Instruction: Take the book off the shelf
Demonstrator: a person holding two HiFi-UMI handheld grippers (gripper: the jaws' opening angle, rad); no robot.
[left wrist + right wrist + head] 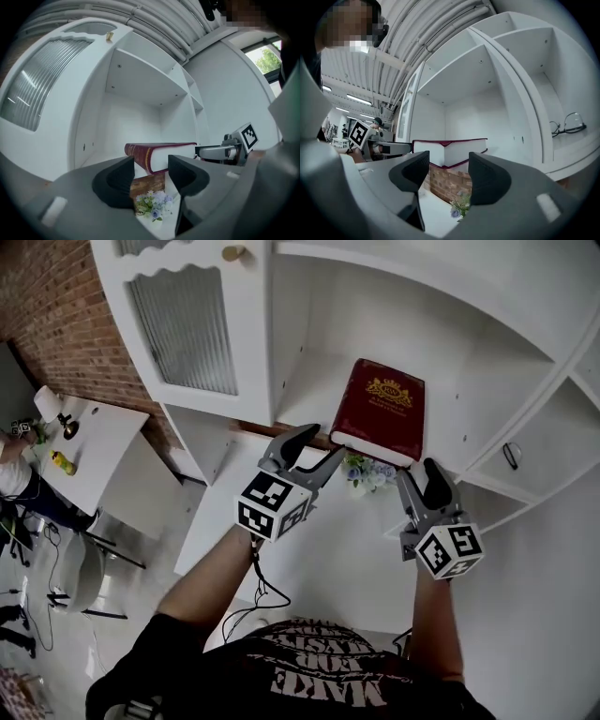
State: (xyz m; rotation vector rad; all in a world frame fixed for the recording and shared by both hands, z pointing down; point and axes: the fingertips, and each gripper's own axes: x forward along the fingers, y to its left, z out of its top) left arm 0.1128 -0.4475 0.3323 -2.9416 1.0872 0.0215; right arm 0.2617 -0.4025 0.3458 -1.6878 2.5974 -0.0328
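The red book (380,418) lies flat mid-frame, seemingly overhanging the shelf (305,395). Left gripper (322,444) and right gripper (422,480) gape empty below it

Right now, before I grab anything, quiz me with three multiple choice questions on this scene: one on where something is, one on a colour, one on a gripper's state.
1. How does the book sit?
A) lying flat on the shelf
B) standing upright on the shelf
C) leaning against the shelf's side wall

2. The book's cover is:
A) blue
B) dark red
C) green

3. The right gripper is:
A) shut on the book
B) shut and empty
C) open, holding nothing

Answers: 1 A, it lies cover up on the board. 2 B, the head view shows a dark red cover with a gold crest. 3 C, its jaws stand apart, short of the book.
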